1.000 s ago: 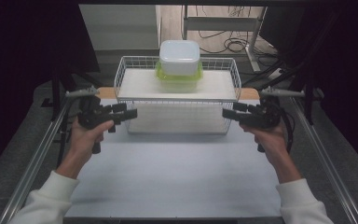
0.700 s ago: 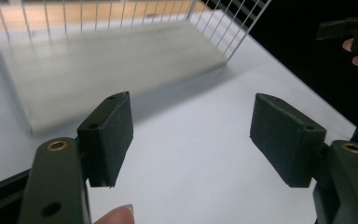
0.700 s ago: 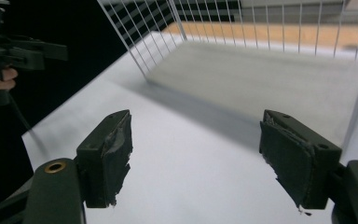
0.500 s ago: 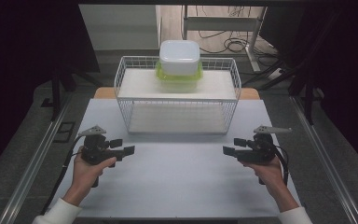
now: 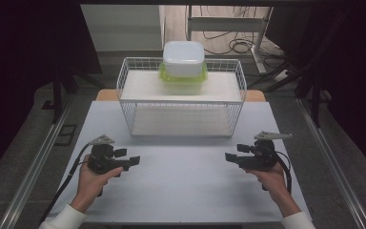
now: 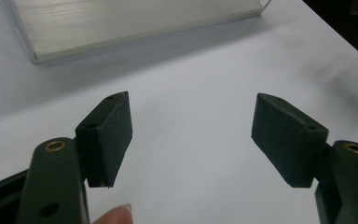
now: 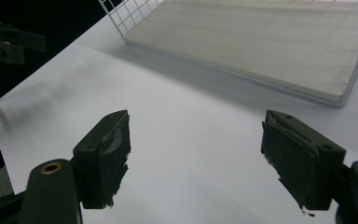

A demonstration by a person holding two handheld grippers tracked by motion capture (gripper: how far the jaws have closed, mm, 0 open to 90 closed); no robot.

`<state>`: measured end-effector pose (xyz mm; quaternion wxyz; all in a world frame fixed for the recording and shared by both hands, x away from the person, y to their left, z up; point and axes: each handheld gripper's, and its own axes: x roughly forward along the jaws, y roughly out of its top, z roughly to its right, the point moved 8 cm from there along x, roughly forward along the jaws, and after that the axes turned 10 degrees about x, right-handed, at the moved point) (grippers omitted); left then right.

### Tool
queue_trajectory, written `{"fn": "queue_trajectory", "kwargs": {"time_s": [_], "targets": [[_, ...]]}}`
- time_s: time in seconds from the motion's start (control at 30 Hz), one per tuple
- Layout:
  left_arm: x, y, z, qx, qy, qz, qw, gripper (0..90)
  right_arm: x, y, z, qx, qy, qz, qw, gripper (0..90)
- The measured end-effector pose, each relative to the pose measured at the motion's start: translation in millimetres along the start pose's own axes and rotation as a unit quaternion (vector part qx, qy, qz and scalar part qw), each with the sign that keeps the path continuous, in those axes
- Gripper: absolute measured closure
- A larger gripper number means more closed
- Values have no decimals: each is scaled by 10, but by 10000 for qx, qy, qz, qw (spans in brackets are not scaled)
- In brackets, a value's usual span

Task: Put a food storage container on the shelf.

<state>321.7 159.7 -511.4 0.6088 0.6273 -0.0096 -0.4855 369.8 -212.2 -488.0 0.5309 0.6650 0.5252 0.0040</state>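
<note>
Both claws, left (image 5: 134, 160) and right (image 5: 228, 157), wide open and empty over table (image 5: 181, 191) in front of rack (image 5: 181, 102); tub (image 5: 183, 59) sits atop rack, so likely approach level, one per side.

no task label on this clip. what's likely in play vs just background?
Likely in play:
- left tool, open, holding nothing
- right tool, open, holding nothing
- wire basket
- white lidded container stacked on a green one, on the basket's top shelf

Background:
- cables on the floor
- metal frame
</note>
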Motion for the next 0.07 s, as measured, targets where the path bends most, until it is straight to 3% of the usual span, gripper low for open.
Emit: {"fn": "queue_trajectory", "kwargs": {"time_s": [0.07], "targets": [[36,-2,13,-14,-65,-12,10000,288,17,-20,27,63,-12,3,10000,232]]}}
